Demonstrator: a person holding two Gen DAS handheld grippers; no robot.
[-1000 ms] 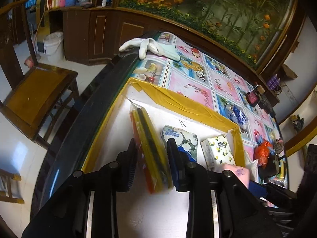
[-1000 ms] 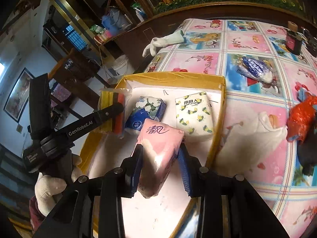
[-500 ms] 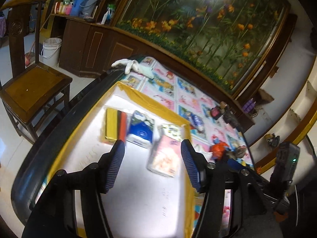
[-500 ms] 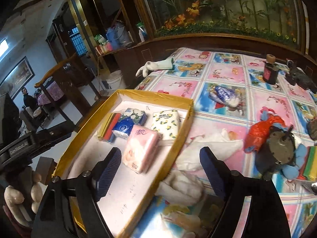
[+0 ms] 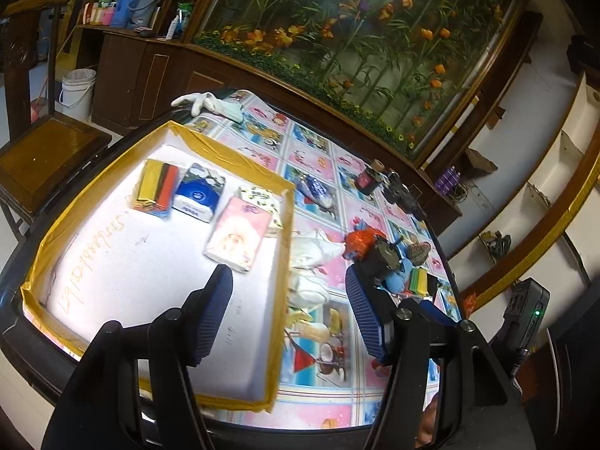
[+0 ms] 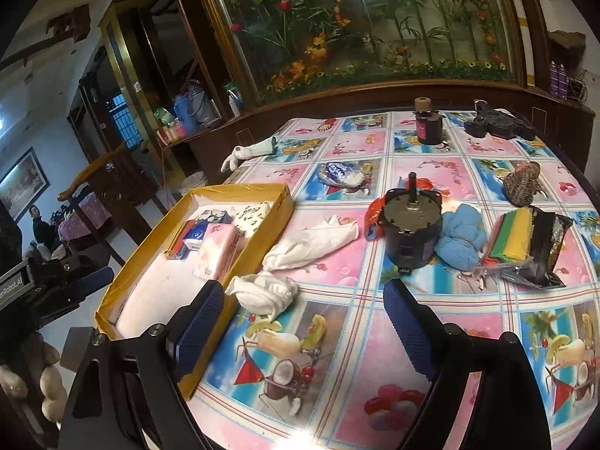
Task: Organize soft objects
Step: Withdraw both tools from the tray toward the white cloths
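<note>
My left gripper (image 5: 288, 311) hangs over the near right corner of the yellow-rimmed tray (image 5: 279, 281), its jaws having just been opening, with nothing between them. My right gripper (image 6: 303, 322) hovers just right of that tray, above the patterned tablecloth (image 6: 375, 375); its jaws have just been spreading too and stand wide apart, empty.

Inside the tray, toward its far end, lies the pink tissue pack (image 5: 238, 234), flat on the white floor and released. Beside it, further from me, sit a yellow-printed tissue pack (image 5: 258, 197), a blue tissue pack (image 5: 198, 195), and a bundle of coloured sponge cloths (image 5: 157, 185) at the tray's left.

Just outside the tray's right wall lie two white cloths: a crumpled one (image 6: 262, 294) near my right gripper's left finger and a longer one (image 6: 311, 242) beyond it. Further right of the tray stand a dark motor (image 6: 408, 228), a blue yarn ball (image 6: 461, 240) and a second pack of coloured cloths (image 6: 513, 238).
</note>
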